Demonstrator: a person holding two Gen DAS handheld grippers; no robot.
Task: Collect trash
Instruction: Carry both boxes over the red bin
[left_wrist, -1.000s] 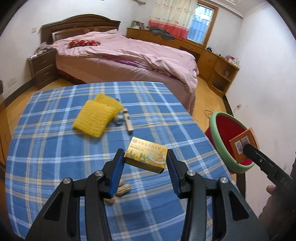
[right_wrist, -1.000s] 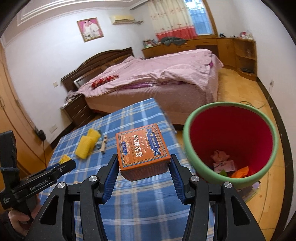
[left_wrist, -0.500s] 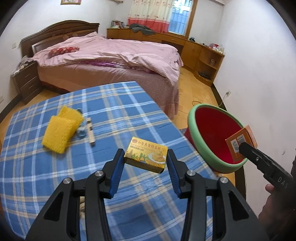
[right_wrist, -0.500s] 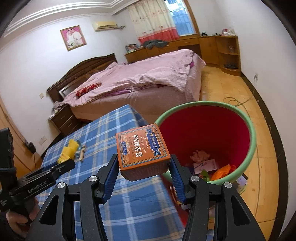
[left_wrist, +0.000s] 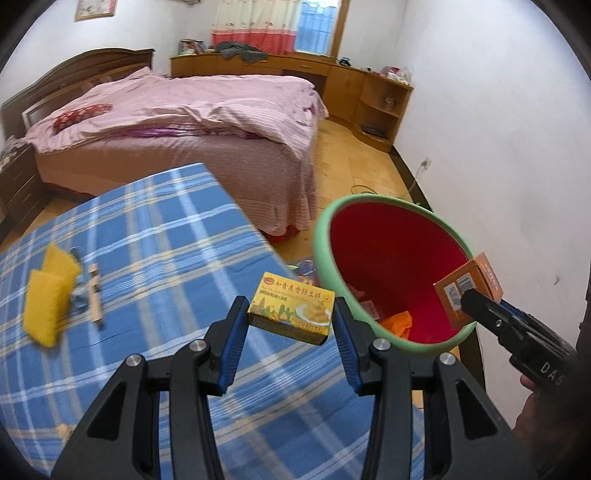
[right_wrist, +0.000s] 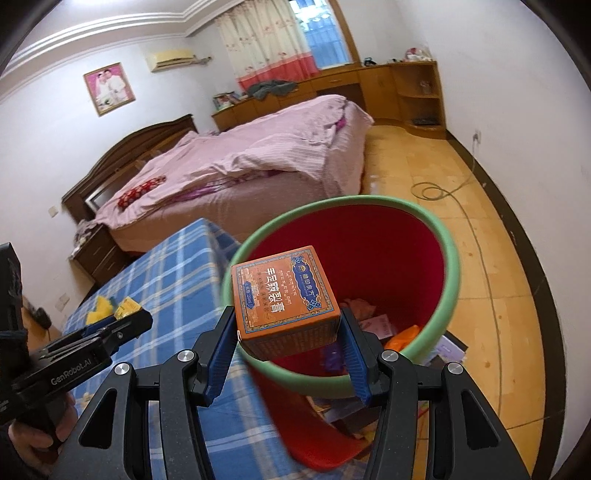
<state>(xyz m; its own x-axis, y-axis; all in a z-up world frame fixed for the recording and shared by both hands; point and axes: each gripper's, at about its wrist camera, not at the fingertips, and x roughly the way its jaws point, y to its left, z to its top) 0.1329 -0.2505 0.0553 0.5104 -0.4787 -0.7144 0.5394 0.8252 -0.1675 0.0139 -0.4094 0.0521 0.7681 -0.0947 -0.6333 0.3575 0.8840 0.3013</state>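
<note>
My left gripper (left_wrist: 290, 328) is shut on a yellow green-bean-cake box (left_wrist: 291, 313), held over the right edge of the blue plaid table (left_wrist: 155, 236). Beside the table stands a red bin with a green rim (left_wrist: 391, 266). My right gripper (right_wrist: 290, 341) is shut on an orange box (right_wrist: 282, 299), which hangs over the near rim of the bin (right_wrist: 369, 254). In the left wrist view that orange box (left_wrist: 467, 291) shows above the bin's right rim. Paper and orange scraps (right_wrist: 402, 336) lie at the bin's bottom.
Two yellow sponges (left_wrist: 48, 291) and a small wooden stick (left_wrist: 95, 295) lie on the table at the left. A pink bed (left_wrist: 184, 122) stands behind the table. Wooden cabinets (left_wrist: 369, 96) line the far wall. A cable (right_wrist: 454, 195) runs over the wooden floor right of the bin.
Both grippers have swung right toward the bin with their boxes. The orange box now hangs over the bin's opening, and the yellow box has reached the table's right edge.
</note>
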